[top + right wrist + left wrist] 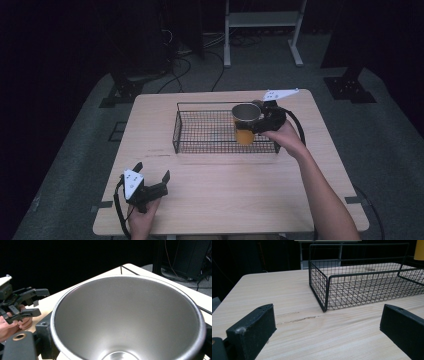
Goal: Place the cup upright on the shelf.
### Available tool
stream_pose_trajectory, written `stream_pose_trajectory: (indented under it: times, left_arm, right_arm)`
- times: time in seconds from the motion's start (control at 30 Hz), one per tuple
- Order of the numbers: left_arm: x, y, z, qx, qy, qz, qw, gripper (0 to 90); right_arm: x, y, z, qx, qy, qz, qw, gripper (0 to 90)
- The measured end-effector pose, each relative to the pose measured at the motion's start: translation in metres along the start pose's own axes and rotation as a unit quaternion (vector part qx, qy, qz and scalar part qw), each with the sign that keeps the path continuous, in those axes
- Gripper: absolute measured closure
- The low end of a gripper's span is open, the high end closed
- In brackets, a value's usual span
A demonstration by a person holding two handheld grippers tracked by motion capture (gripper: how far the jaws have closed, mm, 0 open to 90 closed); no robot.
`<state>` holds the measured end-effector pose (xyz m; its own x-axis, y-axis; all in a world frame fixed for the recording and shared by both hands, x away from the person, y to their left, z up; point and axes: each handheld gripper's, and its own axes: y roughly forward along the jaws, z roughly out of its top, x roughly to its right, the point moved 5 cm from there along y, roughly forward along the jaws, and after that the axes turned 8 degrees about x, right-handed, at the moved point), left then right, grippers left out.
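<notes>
— From above, where's the cup?

— My right gripper has the cup clamped between its jaws, upright, mouth up, orange outside and steel inside. It hangs over the right end of the wire basket, and I can't tell from here whether its base touches the mesh floor. My left gripper sits low at the near left corner of the table, jaws apart, nothing in them, well apart from the basket.

— And looking along the left gripper?

— My two jaws stand wide apart over bare wood. The basket lies ahead and to the right, its near corner closest to me, its long side running away rightward. A sliver of orange at the top right edge is the cup, far off at the other end.

— The right gripper's own view?

— I look straight down into the cup: steel bowl, rim up, its axis vertical, held tight against my jaws on either side. Beyond it the left gripper shows in the person's hand.

— So which hand matters next?

— The right, I'd judge. The cup is already over the basket, so what remains looks like a straight drop and a release.
</notes>
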<state>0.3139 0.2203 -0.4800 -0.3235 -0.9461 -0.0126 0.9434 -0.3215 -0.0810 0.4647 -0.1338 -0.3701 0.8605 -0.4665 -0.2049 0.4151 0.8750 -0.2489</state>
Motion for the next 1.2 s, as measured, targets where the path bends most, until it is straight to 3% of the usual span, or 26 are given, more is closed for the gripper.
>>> stream_pose_trajectory:
  times: [0.33, 0.83, 1.03, 1.2]
  left_arm:
    - [0.000, 0.000, 0.000, 0.000, -0.001, -0.001, 1.0000, 0.0]
    - [0.000, 0.000, 0.000, 0.000, -0.001, -0.001, 1.0000, 0.0]
    - [0.000, 0.000, 0.000, 0.000, -0.002, -0.002, 1.0000, 0.0]
    - [-0.001, 0.000, 0.000, 0.001, -0.002, -0.001, 1.0000, 0.0]
  right_arm:
    - [0.020, 0.013, 0.008, -0.006, 0.020, -0.004, 0.9998, 11.6]
    - [0.033, 0.030, 0.024, -0.012, 0.018, -0.010, 0.9997, 11.6]
    - [0.040, 0.038, 0.019, -0.010, 0.024, -0.010, 0.9996, 11.6]
    - [0.047, 0.053, 0.007, -0.028, 0.025, -0.009, 0.9993, 11.6]
